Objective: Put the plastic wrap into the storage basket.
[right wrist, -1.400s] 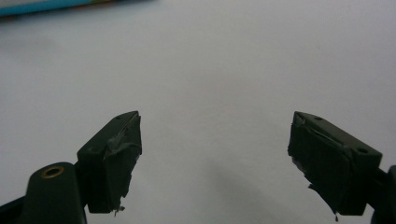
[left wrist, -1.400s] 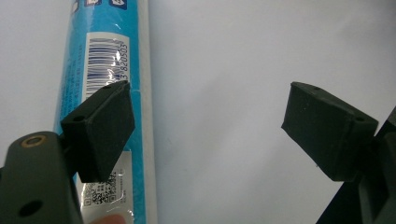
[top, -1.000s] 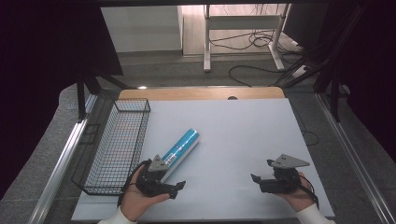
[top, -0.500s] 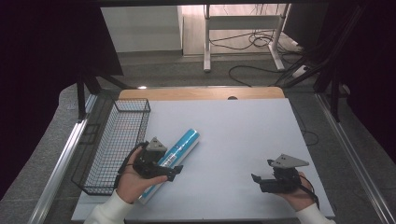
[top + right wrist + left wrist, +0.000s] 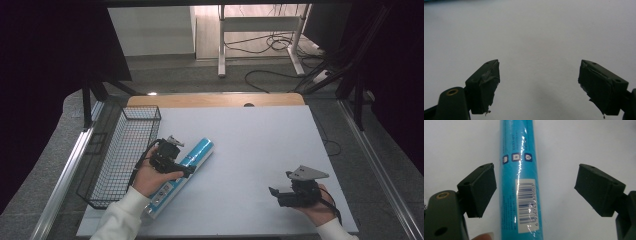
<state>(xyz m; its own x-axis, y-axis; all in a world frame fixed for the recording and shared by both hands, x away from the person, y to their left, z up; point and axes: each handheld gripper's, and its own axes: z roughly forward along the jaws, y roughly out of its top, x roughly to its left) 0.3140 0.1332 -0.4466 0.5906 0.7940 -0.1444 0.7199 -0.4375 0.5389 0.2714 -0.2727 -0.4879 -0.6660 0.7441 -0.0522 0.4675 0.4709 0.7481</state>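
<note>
Since the earlier frames, the left tongs (image 5: pixel 186 170) have moved up and forward from the near edge of the tabletop (image 5: pixel 260 145) and now sit over the middle of the blue tube (image 5: pixel 199 152). The right tongs (image 5: pixel 274 192) remain in the same place near the right front of the tabletop.

In the left gripper view, the left tongs (image 5: pixel 534 192) stand wide open, with the blue tube (image 5: pixel 520 180) between the jaws. The tube lies closer to the left jaw, and neither pad touches it. In the right gripper view, the right tongs (image 5: pixel 539 85) are also wide open, with bare white tabletop (image 5: pixel 536 37) between them.

In the high view, the left hand (image 5: pixel 150 177) and its gripper cover the tube's midsection. The tube's near end, with a white label, shows below the hand. The small print on the barcode label (image 5: pixel 525 202) is not legible.

The wire basket (image 5: pixel 122 150) stands at the left edge of the tabletop, just beside the tube. No contents are discernible through its mesh.
</note>
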